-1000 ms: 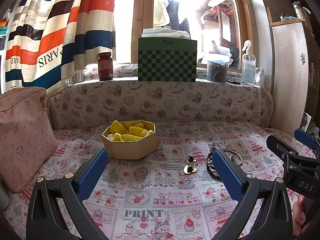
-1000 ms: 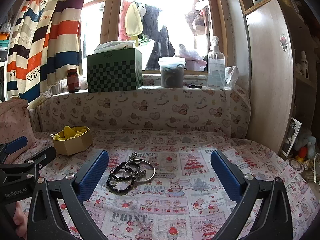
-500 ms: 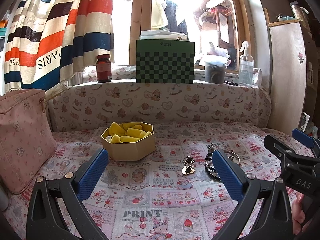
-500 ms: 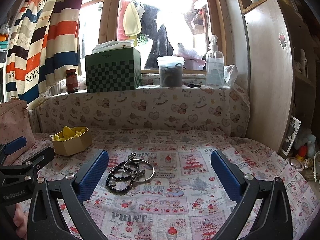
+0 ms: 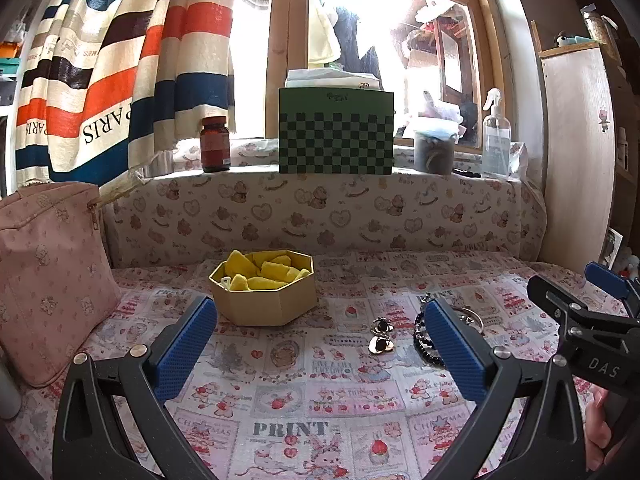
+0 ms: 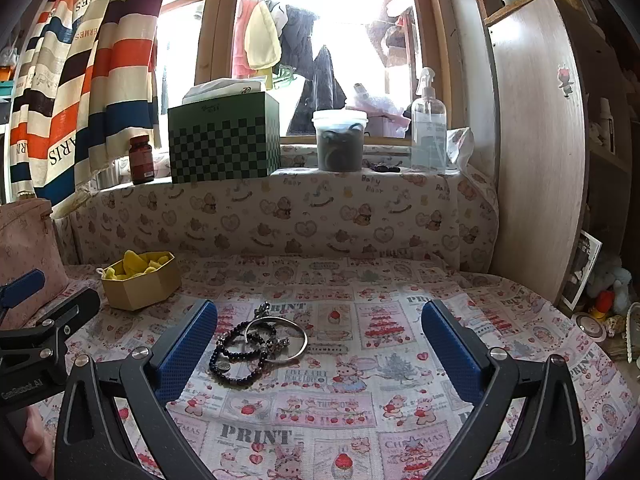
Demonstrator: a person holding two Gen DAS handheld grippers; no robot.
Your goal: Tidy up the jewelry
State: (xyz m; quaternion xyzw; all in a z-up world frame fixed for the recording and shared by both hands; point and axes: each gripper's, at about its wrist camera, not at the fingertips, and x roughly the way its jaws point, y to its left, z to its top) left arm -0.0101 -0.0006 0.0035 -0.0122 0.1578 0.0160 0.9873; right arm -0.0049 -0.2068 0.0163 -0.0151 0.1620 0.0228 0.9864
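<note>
An octagonal cream box (image 5: 264, 298) with yellow padding stands on the patterned cloth, also in the right wrist view (image 6: 140, 280) at far left. A small pair of dark earrings (image 5: 381, 335) lies right of it. A dark bead bracelet (image 6: 236, 354), a silver bangle (image 6: 296, 340) and a small charm lie tangled together; the left wrist view shows the bracelet (image 5: 420, 330) partly behind my right finger. My left gripper (image 5: 320, 344) is open and empty, short of the box and earrings. My right gripper (image 6: 320, 344) is open and empty, with the bracelet pile near its left finger.
A pink zipped pouch (image 5: 48, 276) stands at the left. On the sill are a green checkered box (image 5: 336, 132), a brown bottle (image 5: 215, 144), a lidded tub (image 6: 340, 140) and a spray bottle (image 6: 429, 128). A wooden cabinet (image 6: 536, 152) bounds the right side. A striped curtain hangs at left.
Both grippers have drawn back and risen slightly, so the box and jewelry sit a little farther away. Nothing was grasped or moved on the cloth.
</note>
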